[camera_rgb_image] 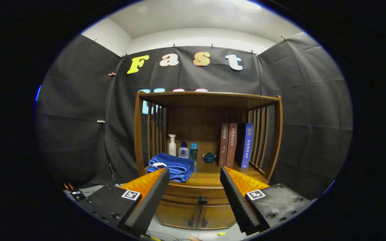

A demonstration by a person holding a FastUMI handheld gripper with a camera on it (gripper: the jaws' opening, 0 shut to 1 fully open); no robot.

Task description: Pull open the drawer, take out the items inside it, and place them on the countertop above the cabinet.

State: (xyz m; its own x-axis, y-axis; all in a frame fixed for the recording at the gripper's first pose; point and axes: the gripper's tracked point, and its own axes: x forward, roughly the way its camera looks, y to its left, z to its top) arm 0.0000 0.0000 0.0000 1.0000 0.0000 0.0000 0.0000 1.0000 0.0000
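Ahead of the wide-open, empty fingers (194, 174) sits the shut drawer (196, 193), its knob (202, 200) between them, folded blue towel (172, 166) on the countertop's (209, 177) left edge

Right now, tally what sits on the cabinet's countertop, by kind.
Books: 3
Bottles: 3
Folded blue towel: 1
Small teal lidded pot: 1
Total: 8
The gripper is open, drawer knob between its fingers, untouched.

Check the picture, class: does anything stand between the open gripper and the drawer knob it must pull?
Nothing visible does. The gripper is open, and the drawer knob sits in plain sight between and beyond its fingers; the folded blue towel lies higher, on the countertop.
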